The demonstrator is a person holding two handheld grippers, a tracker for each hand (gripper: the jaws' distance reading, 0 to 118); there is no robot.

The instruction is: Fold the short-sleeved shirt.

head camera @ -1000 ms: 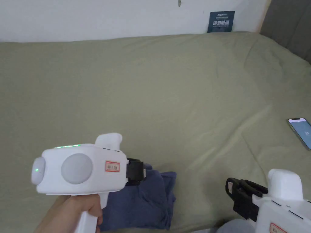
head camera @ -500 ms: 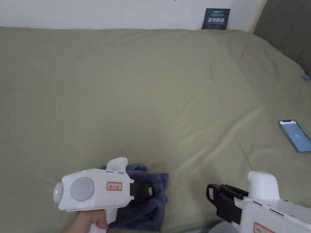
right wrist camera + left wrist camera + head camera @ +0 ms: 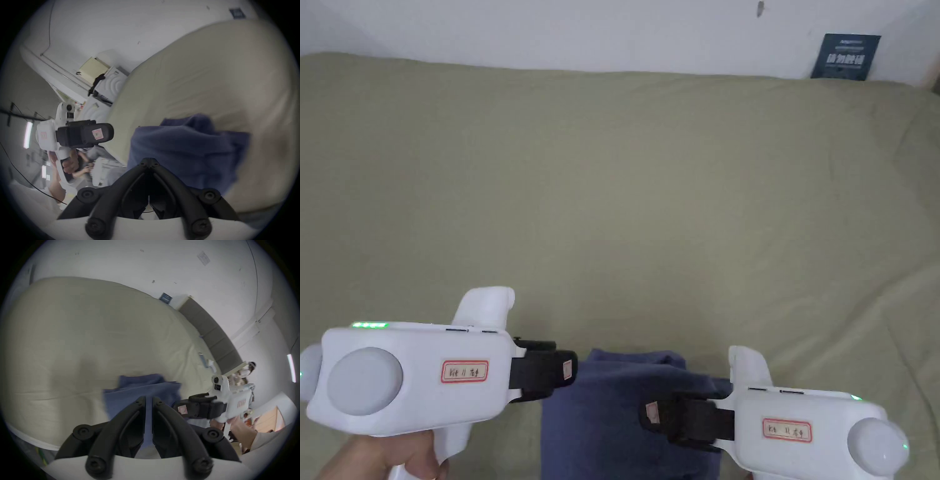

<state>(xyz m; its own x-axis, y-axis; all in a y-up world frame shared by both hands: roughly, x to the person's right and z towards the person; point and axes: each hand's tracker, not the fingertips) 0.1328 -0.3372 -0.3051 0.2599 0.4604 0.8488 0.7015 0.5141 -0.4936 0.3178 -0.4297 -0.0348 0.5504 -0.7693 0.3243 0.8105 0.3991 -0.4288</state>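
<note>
Shirt (image 3: 612, 406) bunched on bed (image 3: 612, 187); left gripper (image 3: 148, 400) slightly parted, empty; right gripper (image 3: 149, 160) closed, empty.

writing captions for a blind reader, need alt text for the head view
A crumpled blue shirt lies at the near edge of an olive-green bed, between two white handheld grippers: the left gripper beside it, the right gripper over it.

Left gripper (image 3: 148, 400) jaws nearly closed over crumpled dark blue cloth shirt (image 3: 146, 386) near olive-sheeted bed (image 3: 81, 337) front edge; right gripper (image 3: 177, 407) beside shirt
</note>
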